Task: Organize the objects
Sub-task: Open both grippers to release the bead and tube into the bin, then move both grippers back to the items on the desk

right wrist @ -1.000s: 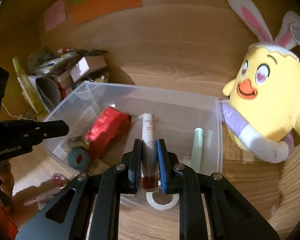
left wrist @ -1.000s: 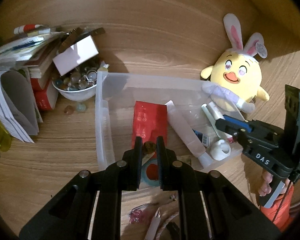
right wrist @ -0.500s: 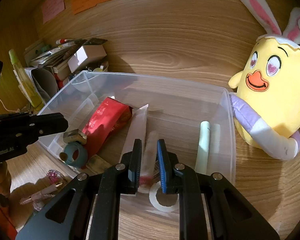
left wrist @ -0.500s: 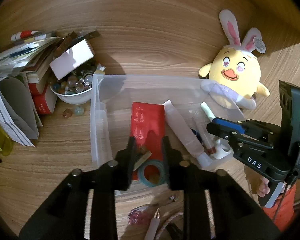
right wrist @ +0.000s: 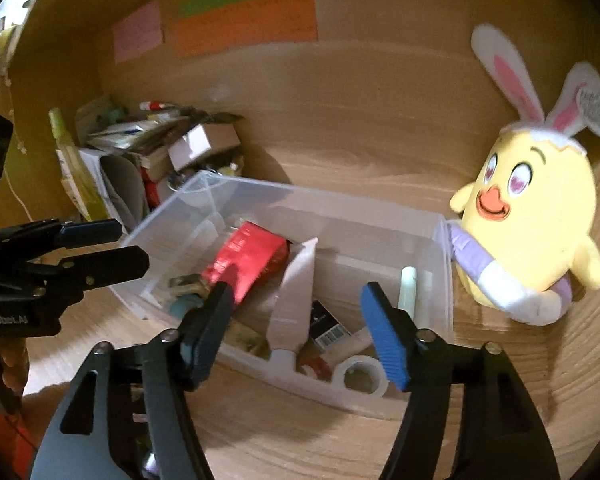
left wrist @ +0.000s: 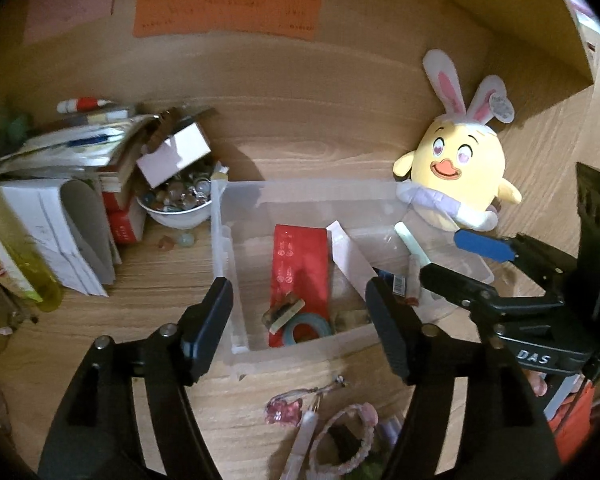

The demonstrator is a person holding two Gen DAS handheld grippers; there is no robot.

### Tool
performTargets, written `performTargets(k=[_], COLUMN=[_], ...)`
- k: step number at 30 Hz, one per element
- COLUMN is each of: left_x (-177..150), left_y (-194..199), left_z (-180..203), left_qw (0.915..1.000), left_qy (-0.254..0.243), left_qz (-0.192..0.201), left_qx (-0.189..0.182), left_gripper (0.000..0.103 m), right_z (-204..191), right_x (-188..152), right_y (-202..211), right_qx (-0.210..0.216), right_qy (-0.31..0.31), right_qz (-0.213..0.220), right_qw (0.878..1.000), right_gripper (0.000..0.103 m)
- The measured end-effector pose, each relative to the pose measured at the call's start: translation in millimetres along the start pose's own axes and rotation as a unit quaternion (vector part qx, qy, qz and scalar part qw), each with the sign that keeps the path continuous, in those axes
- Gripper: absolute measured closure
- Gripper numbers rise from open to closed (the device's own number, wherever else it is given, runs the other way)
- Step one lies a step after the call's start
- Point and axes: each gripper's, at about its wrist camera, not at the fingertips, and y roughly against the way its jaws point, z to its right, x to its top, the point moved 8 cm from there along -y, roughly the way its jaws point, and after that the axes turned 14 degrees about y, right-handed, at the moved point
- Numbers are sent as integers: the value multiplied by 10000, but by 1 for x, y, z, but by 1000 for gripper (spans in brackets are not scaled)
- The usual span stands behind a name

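While both jaws have just been opening, nothing sits between either pair
Left gripper (left wrist: pixel 300 320): jaws spread wide and empty above the near end of the bin
Right gripper (right wrist: pixel 296 328): jaws spread wide and empty above the bin's near wall
Clear plastic bin (left wrist: pixel 224 248): on the wooden desk (left wrist: pixel 300 136), holding a red packet (left wrist: pixel 300 264), white tube (right wrist: pixel 294 300), teal tape roll (left wrist: pixel 306 326), pale green stick (right wrist: pixel 407 292)
Yellow chick plush with bunny ears (right wrist: pixel 532 216): just beside the bin's right end
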Motion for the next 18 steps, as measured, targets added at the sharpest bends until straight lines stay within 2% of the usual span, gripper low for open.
performTargets(k=[2,5,10,18], left_x=[-2,-6,-13,-40], left_y=[8,19,34,28], left_z=[-3,-8,-20,-42], left_qw=[10000,9999,9996,9994], left_qy=[-17,-9,28,76], left_qz=[53,116,234,-21], left_qx=[60,104,157,339], left_gripper=[32,20,20,20], right_z=[-5,-13,-22,-39], right_x=[2,3,-4,-36], right_y=[9,22,33,23], right_qx=[-32,-73,-91,122], right_qy=[60,109,85,-75], right_qz=[82,192,220,-91], right_qw=[9999,9997,9997,9999], right_gripper=[35,35,35,35])
